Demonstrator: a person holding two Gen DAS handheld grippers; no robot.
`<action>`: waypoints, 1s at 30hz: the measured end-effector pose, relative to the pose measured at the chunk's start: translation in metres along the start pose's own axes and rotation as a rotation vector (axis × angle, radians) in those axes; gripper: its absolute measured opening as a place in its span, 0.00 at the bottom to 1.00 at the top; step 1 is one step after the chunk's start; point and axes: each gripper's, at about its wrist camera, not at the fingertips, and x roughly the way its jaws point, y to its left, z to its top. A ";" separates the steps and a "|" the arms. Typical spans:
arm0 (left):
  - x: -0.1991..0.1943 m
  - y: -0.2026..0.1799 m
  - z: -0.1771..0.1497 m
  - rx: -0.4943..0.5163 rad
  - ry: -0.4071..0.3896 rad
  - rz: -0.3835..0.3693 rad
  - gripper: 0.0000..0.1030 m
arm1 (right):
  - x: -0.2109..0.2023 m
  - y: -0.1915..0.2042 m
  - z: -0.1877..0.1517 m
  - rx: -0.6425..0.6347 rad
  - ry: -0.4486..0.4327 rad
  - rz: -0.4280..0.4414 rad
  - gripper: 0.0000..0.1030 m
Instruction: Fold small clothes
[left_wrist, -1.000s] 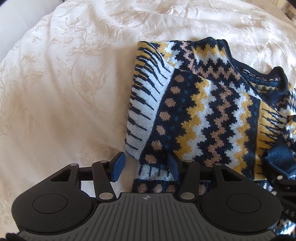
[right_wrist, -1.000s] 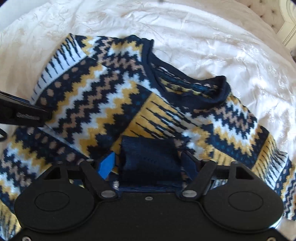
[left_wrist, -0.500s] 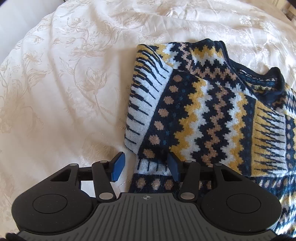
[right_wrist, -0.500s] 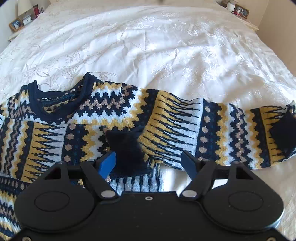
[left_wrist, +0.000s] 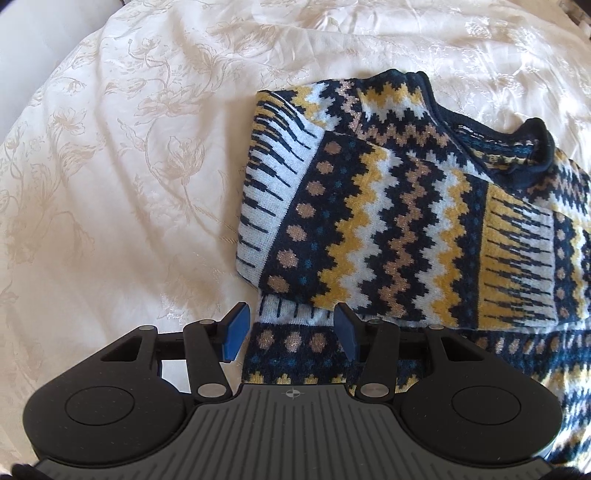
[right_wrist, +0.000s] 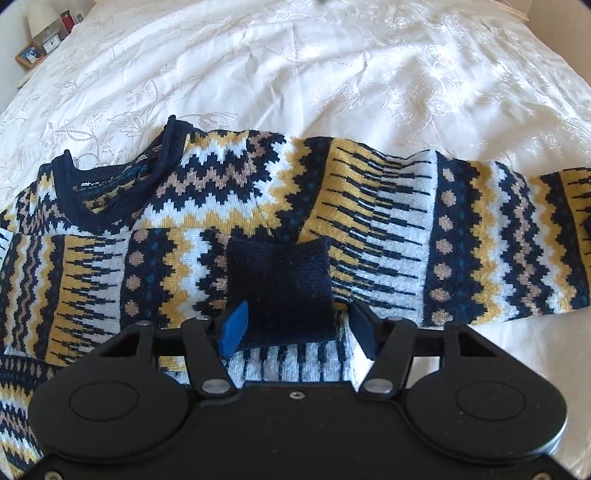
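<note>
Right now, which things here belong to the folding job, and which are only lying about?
For the job:
- patterned sweater
- its navy cuff, between the open right tool
- left tool, open

Lying about:
- bedspread
- picture frame
- small clock

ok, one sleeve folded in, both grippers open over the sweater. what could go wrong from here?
1. The navy cuff sits loose between the open right gripper's fingers; nudging it may undo the folded sleeve.
2. The other sleeve still lies stretched out on the bedspread; dragging it across could skew the sweater body.
3. The left gripper hovers over layered edges, so closing may catch only one layer.
</note>
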 end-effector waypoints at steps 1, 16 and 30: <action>-0.001 -0.001 0.000 0.001 0.002 0.000 0.47 | -0.001 0.001 0.000 -0.005 -0.001 -0.005 0.56; -0.019 -0.005 0.001 -0.003 -0.007 0.005 0.47 | -0.016 -0.013 0.007 -0.005 -0.025 -0.042 0.05; -0.034 -0.013 -0.005 0.037 -0.049 0.025 0.47 | -0.024 -0.008 0.005 -0.020 -0.075 -0.024 0.66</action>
